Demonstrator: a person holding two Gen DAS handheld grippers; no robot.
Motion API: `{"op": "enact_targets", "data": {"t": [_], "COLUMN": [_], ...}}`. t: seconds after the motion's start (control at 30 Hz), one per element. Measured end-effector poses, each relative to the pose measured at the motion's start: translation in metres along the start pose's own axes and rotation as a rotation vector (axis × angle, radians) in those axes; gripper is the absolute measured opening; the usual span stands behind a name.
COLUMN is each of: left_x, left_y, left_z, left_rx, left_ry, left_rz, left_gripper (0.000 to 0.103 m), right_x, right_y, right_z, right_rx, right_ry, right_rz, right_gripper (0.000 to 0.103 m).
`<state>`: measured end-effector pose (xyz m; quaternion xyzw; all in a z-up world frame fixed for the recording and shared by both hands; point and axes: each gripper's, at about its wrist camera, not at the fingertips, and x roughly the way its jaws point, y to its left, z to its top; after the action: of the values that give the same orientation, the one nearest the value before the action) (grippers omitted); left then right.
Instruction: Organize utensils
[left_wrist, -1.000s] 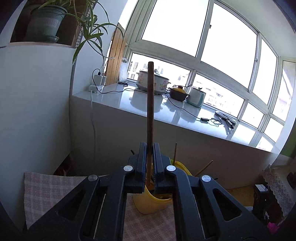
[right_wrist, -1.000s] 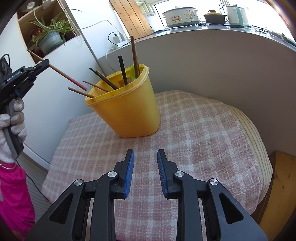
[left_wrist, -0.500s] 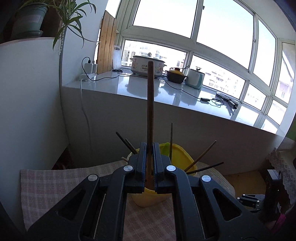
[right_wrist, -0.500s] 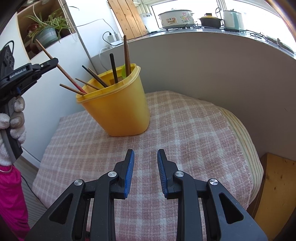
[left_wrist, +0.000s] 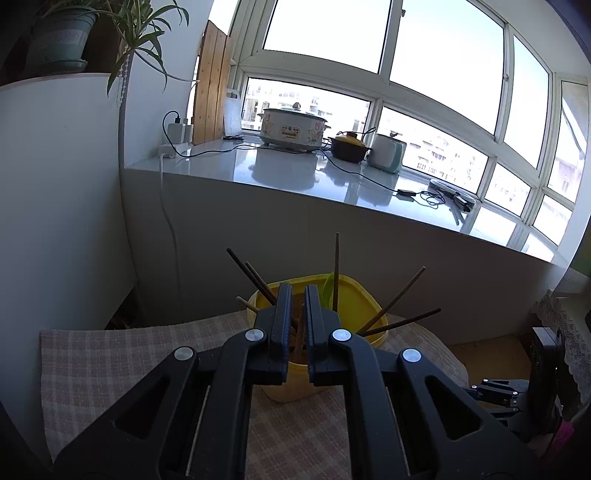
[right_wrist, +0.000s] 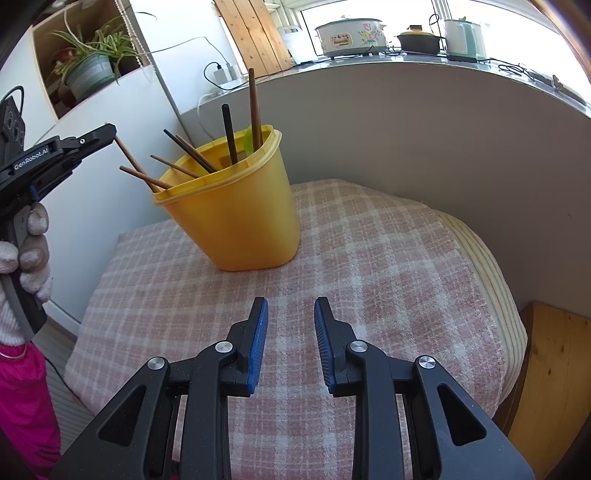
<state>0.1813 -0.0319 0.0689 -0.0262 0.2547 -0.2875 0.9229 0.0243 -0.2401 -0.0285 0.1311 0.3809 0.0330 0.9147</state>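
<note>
Left gripper (right_wrist: 110, 131), clamped on a chopstick (right_wrist: 135, 164), is lowering it into the nearly full yellow bin (right_wrist: 236, 218); right gripper (right_wrist: 288, 321) is idling part-open, empty, tablecloth (right_wrist: 388, 258) bare.

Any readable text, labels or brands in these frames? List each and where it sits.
"GenRobot.AI": white print on the side of the left claw, right wrist view.
Cooker front label: too small to read.
Flowerpot marking: blurred, unreadable.
Nothing else carries text.
</note>
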Motion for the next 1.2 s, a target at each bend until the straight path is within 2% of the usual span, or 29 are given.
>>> {"op": "enact_targets", "data": {"t": [0.2, 0.53, 0.6, 0.63, 0.67, 0.7, 0.77, 0.8, 0.87, 0.97, 1.0, 1.07, 1.13, 1.2], "left_x": [-0.022, -0.055, -0.060, -0.063, -0.065, -0.068, -0.071, -0.073, -0.076, -0.079, -0.078, -0.078, -0.077, -0.077], "left_y": [-0.003, -0.014, -0.019, -0.020, -0.021, -0.022, -0.025, -0.027, -0.030, -0.034, -0.036, -0.038, -0.042, -0.047], "left_z": [-0.009, -0.039, -0.047, -0.050, -0.053, -0.056, -0.061, -0.063, -0.066, -0.072, -0.074, -0.079, -0.083, -0.088], "left_rx": [-0.007, 0.001, 0.001, -0.001, -0.004, -0.004, -0.003, 0.000, 0.003, 0.003, 0.003, 0.006, 0.019, 0.037], "left_ry": [-0.043, -0.066, -0.067, -0.068, -0.073, -0.078, -0.078, -0.076, -0.080, -0.086, -0.083, -0.067, -0.059, -0.060], "left_rz": [0.006, 0.018, 0.021, 0.022, 0.024, 0.026, 0.035, 0.040, 0.054, 0.077, 0.082, 0.091, 0.102, 0.122], "left_gripper": [0.004, 0.005, 0.017, 0.032, 0.043, 0.045, 0.048, 0.051, 0.073, 0.085, 0.086, 0.096, 0.101, 0.102], "right_x": [-0.003, -0.012, -0.015, -0.017, -0.019, -0.021, -0.025, -0.027, -0.030, -0.034, -0.035, -0.038, -0.040, -0.041], "right_y": [0.006, 0.017, 0.020, 0.022, 0.024, 0.026, 0.030, 0.032, 0.035, 0.039, 0.040, 0.040, 0.040, 0.039], "right_z": [0.001, 0.009, 0.011, 0.012, 0.013, 0.014, 0.015, 0.015, 0.016, 0.017, 0.018, 0.018, 0.019, 0.020], "right_rx": [-0.011, -0.039, -0.047, -0.050, -0.056, -0.061, -0.072, -0.079, -0.095, -0.111, -0.113, -0.116, -0.115, -0.112], "right_ry": [-0.011, -0.052, -0.068, -0.078, -0.087, -0.097, -0.120, -0.131, -0.150, -0.174, -0.182, -0.200, -0.216, -0.230], "right_rz": [0.000, -0.013, -0.022, -0.027, -0.032, -0.036, -0.046, -0.050, -0.061, -0.077, -0.080, -0.090, -0.104, -0.116], "right_gripper": [0.024, 0.024, 0.024, 0.024, 0.025, 0.026, 0.039, 0.041, 0.041, 0.045, 0.049, 0.054, 0.059, 0.065]}}
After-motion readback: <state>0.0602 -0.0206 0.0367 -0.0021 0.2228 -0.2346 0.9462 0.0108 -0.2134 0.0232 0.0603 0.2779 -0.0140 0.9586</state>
